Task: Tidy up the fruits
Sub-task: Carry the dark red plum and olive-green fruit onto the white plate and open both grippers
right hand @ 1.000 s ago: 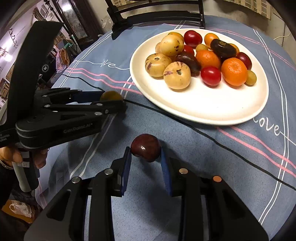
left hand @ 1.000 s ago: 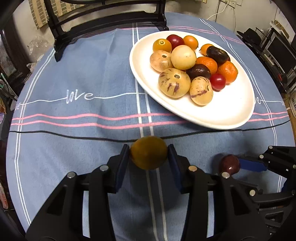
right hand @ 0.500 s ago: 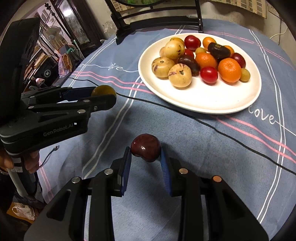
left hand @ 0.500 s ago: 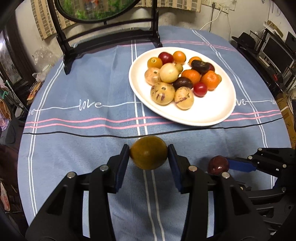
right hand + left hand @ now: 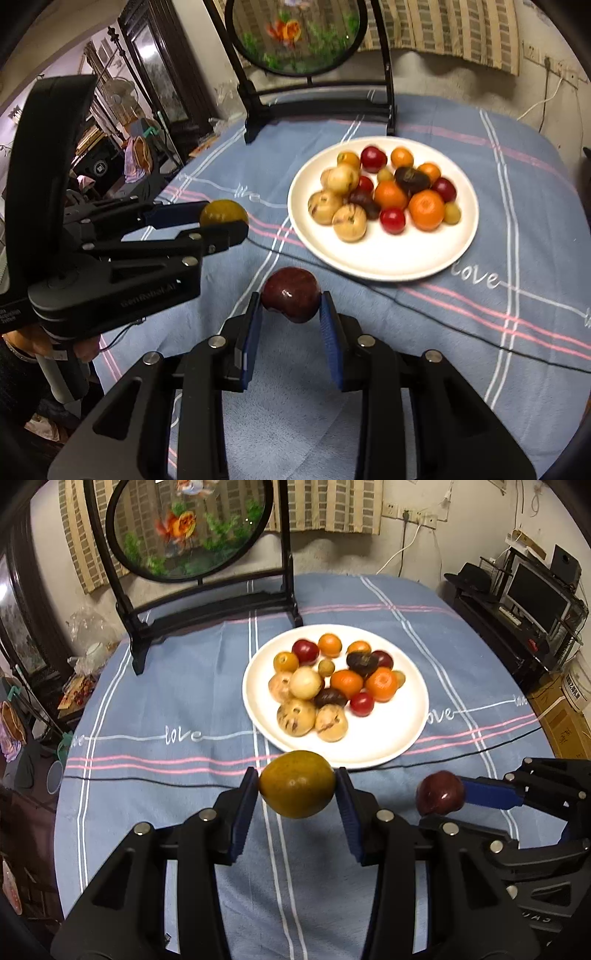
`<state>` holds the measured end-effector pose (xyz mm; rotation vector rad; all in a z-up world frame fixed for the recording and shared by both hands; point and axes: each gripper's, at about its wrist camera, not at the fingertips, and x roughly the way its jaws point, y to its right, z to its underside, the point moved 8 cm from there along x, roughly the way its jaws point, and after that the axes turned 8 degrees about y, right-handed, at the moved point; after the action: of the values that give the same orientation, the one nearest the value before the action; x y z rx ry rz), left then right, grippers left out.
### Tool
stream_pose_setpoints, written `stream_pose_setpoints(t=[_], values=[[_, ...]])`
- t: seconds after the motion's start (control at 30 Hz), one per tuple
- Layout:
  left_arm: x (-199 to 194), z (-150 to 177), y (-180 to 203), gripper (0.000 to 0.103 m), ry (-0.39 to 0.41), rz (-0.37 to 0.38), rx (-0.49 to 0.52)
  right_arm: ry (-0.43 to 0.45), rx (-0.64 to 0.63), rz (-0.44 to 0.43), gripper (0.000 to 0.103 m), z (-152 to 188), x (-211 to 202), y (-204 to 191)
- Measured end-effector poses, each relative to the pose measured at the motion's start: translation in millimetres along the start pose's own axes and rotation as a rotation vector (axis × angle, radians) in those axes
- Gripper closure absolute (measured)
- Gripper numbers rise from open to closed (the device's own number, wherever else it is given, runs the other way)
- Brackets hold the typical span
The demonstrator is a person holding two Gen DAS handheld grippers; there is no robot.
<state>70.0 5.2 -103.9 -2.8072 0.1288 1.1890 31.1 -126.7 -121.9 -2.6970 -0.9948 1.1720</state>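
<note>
Both grippers have lifted clear of the blue striped tablecloth (image 5: 177, 686), left gripper (image 5: 297, 786) clamped on a yellow-green oval fruit (image 5: 297, 783), right gripper (image 5: 291, 301) pinching a dark red plum (image 5: 291, 294), probably both headed for the full white plate (image 5: 391, 738).

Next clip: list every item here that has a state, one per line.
Left hand-held gripper: shut on the yellow-green oval fruit, off the table.
Right hand-held gripper: shut on the dark red round fruit, off the table.
White round plate: on the blue striped tablecloth, heaped with mixed fruit.
</note>
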Motion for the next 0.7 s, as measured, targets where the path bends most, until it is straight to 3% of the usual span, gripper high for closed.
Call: stream_pose_setpoints(t=[0.37, 0.7], values=[[-27.2, -60.8, 7.1, 0.06, 0.115, -0.012, 0.032, 0.142, -0.051, 0.036, 0.071, -70.6, -45.9, 15.5], [-10.5, -70.1, 10.5, 0.06, 0.1, 0.002, 0.027, 0.174, -0.043, 0.039, 0.071, -90.7, -44.5, 24.8]])
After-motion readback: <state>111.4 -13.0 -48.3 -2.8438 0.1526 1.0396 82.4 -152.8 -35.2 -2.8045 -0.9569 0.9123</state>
